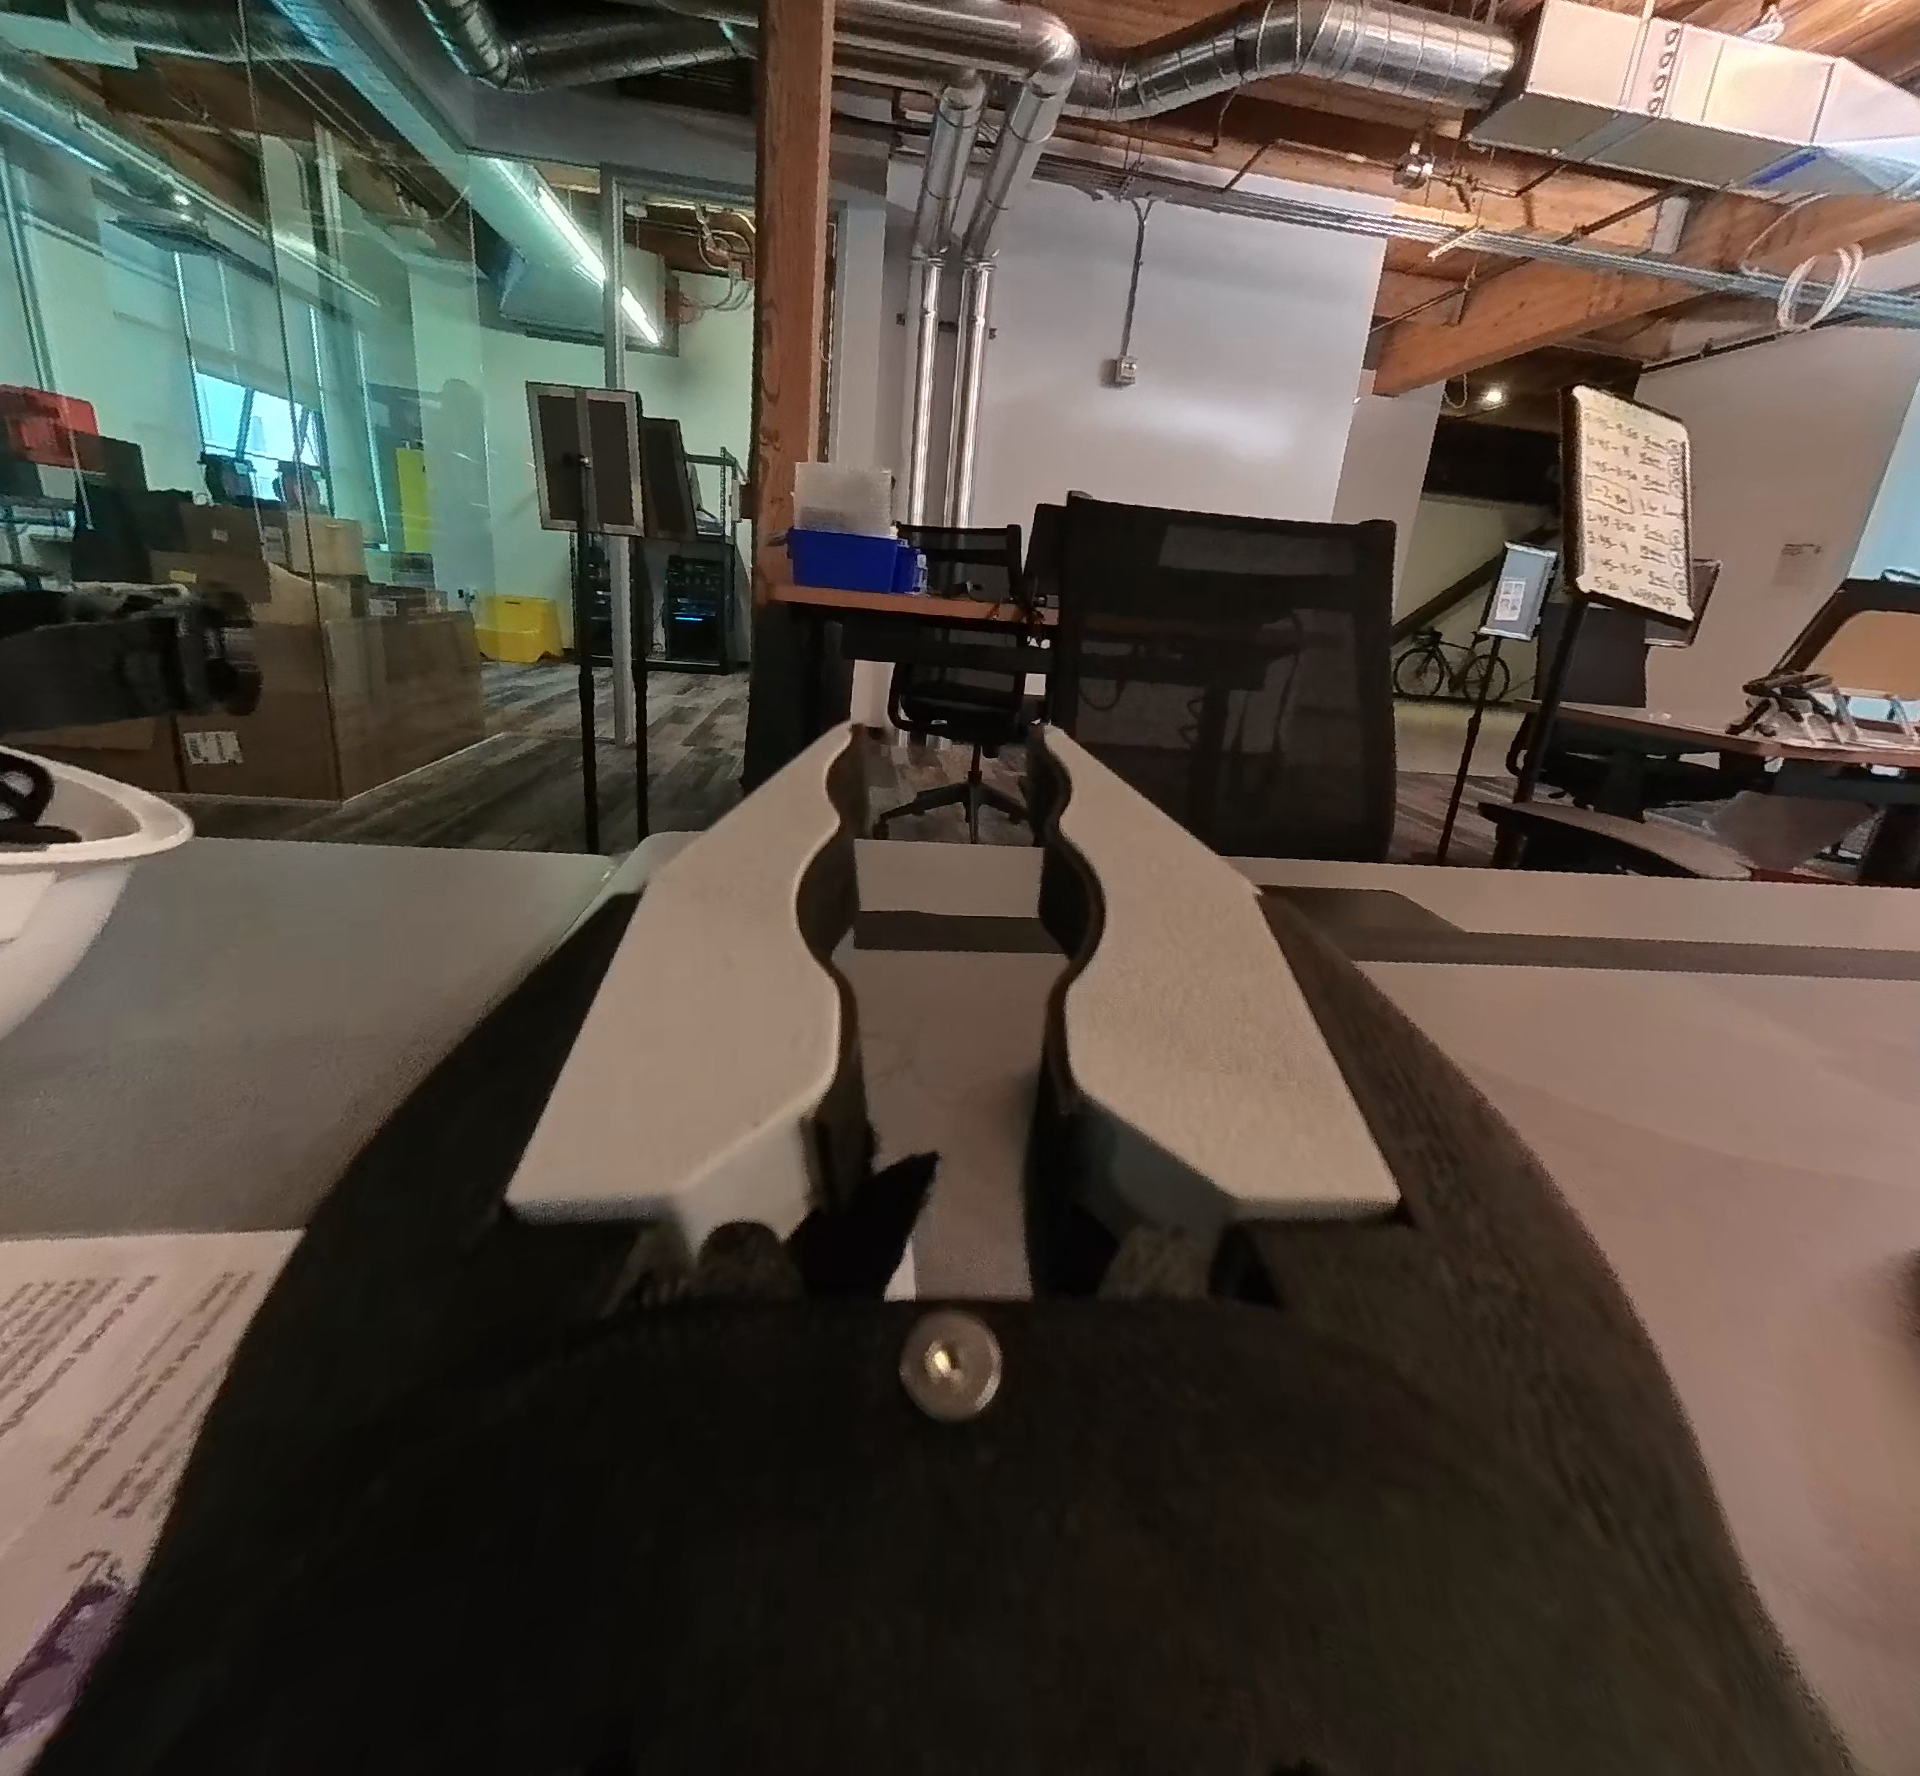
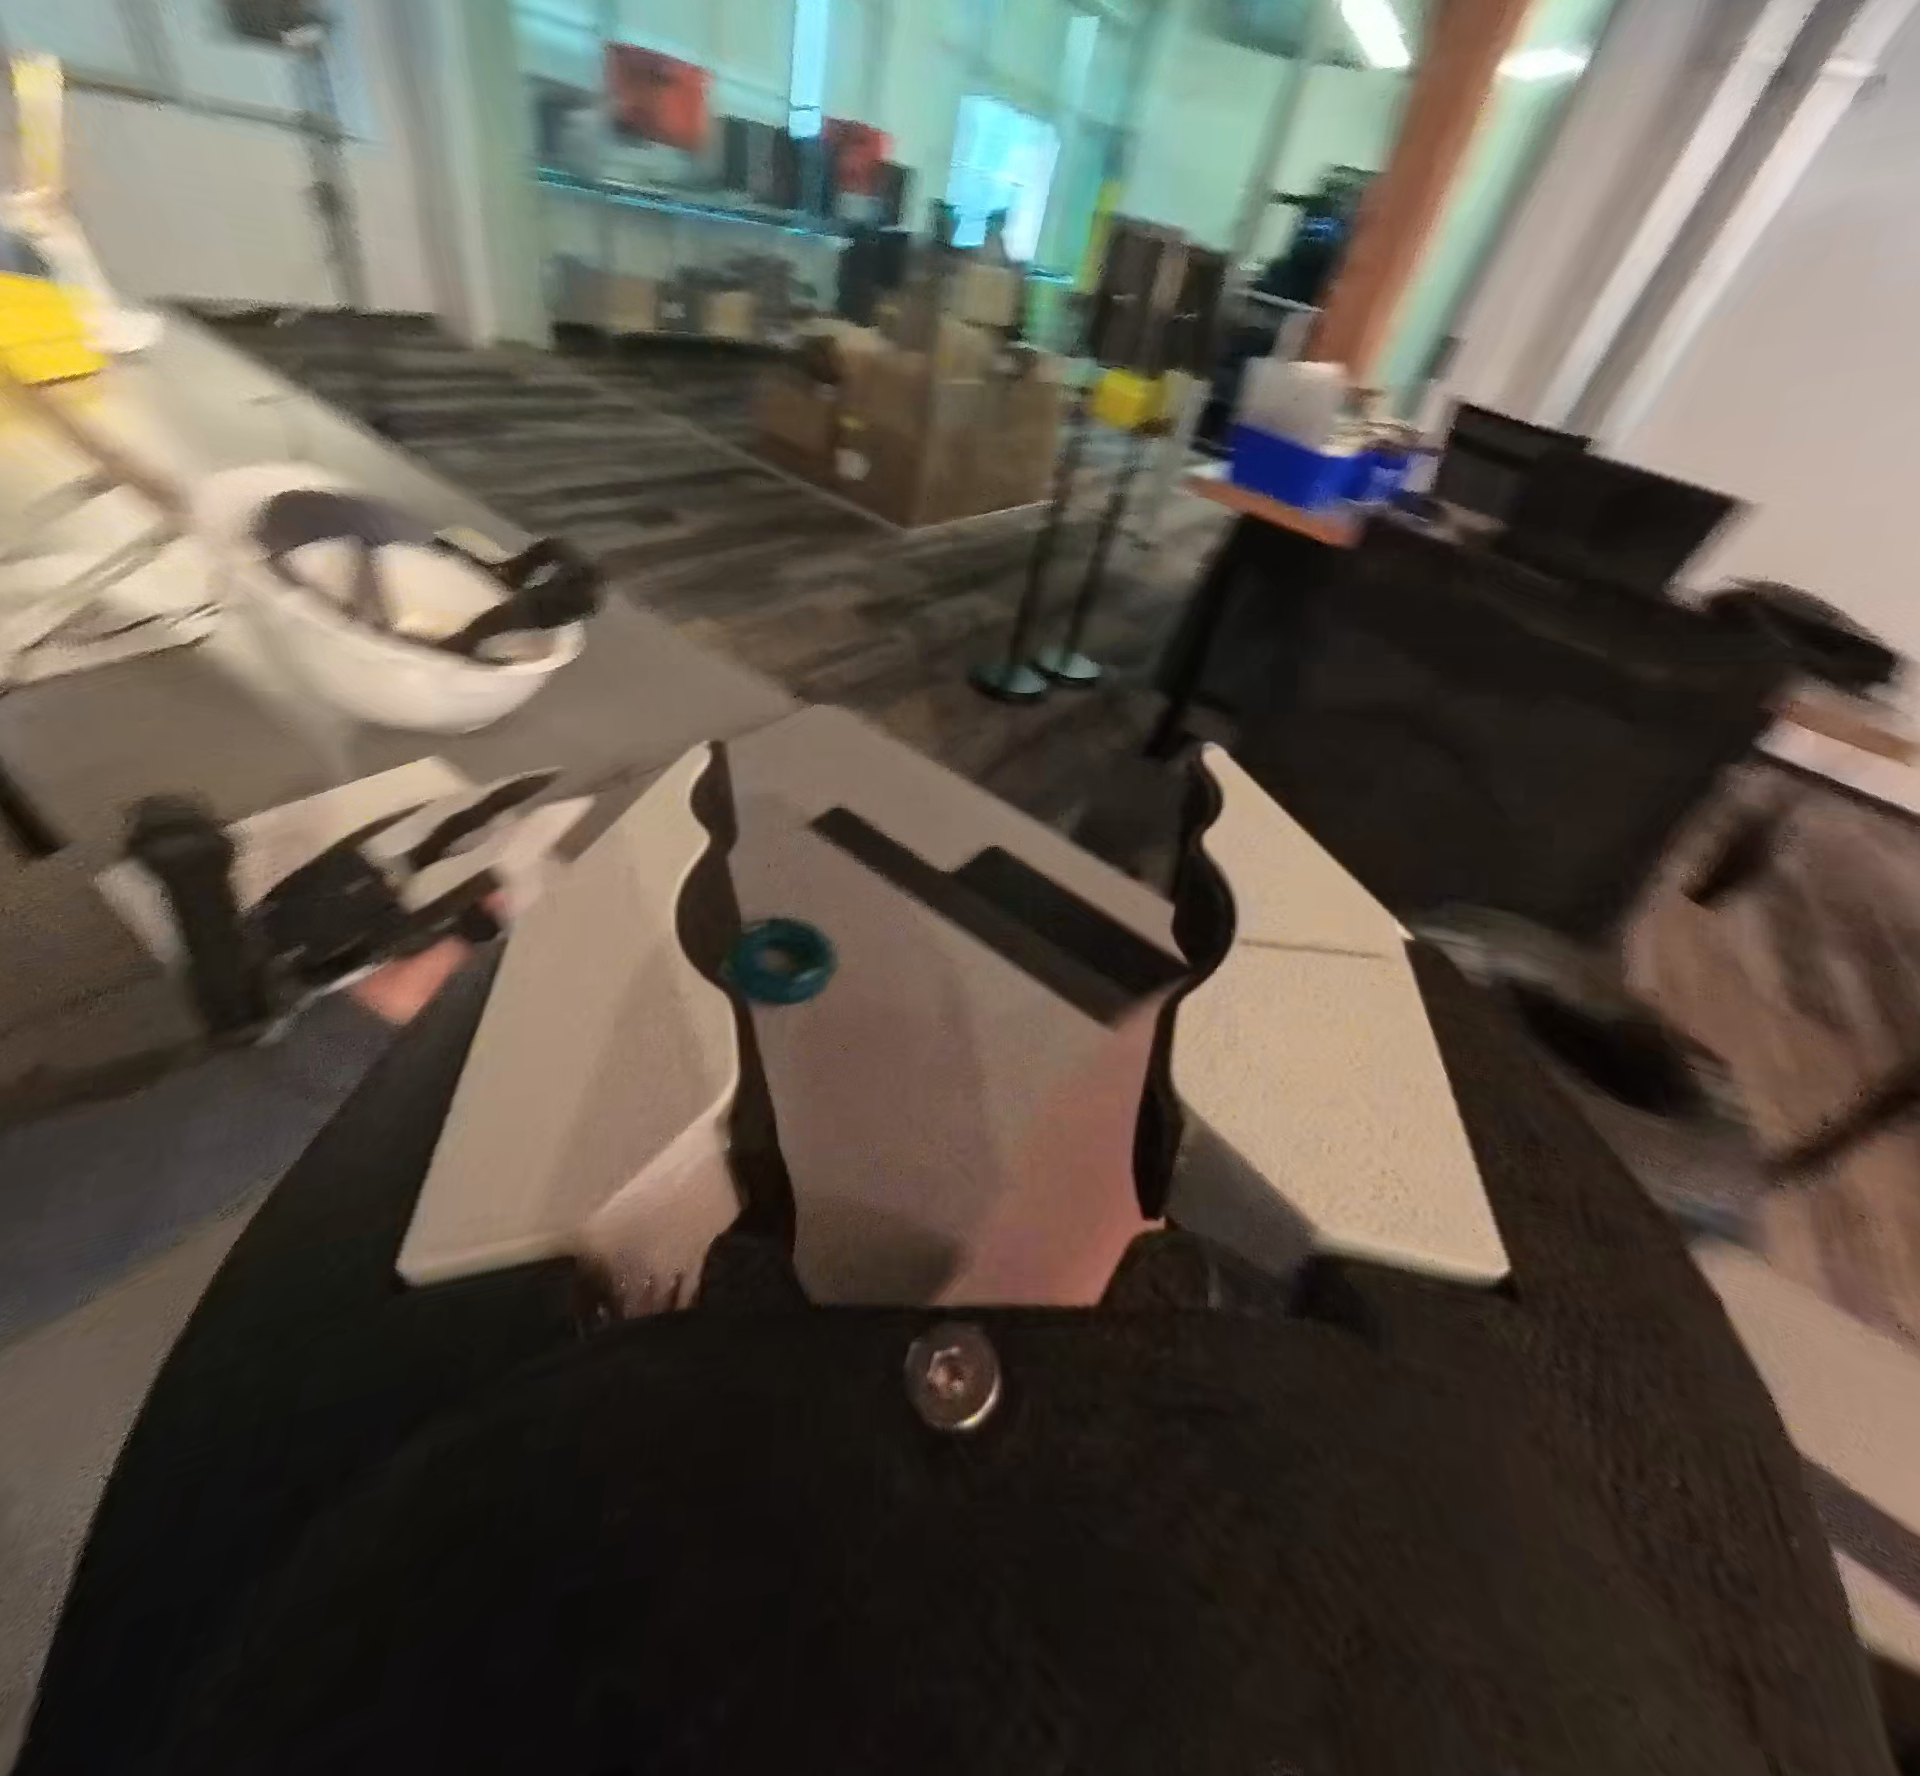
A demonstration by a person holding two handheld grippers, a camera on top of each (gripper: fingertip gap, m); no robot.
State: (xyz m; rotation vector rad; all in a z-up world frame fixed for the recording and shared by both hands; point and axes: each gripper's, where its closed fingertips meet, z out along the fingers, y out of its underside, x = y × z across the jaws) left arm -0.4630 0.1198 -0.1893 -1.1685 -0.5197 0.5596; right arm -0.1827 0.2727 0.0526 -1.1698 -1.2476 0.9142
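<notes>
My left gripper (image 1: 945, 739) is open and empty, its two grey fingers held level just over a grey table (image 1: 312, 1020). A white hard hat (image 1: 62, 843) lies upside down at the left edge of that view. My right gripper (image 2: 956, 765) is open wide and empty above the same grey table (image 2: 935, 1103). A small teal ring (image 2: 777, 959) lies on the table between the fingers, close to the left finger (image 2: 603, 1020). The white hard hat (image 2: 416, 604) with dark straps sits to the left. The right wrist view is blurred.
A printed paper sheet (image 1: 94, 1383) lies at the lower left. A black strip (image 2: 997, 905) crosses the table ahead of the right gripper. The other gripper (image 2: 312, 895) shows at left. Black mesh chairs (image 1: 1226, 677), a wooden post (image 1: 795, 272) and a desk with a blue bin (image 1: 847, 557) stand beyond the table. One gripper's finger ends stand about 40 centimetres off the other's.
</notes>
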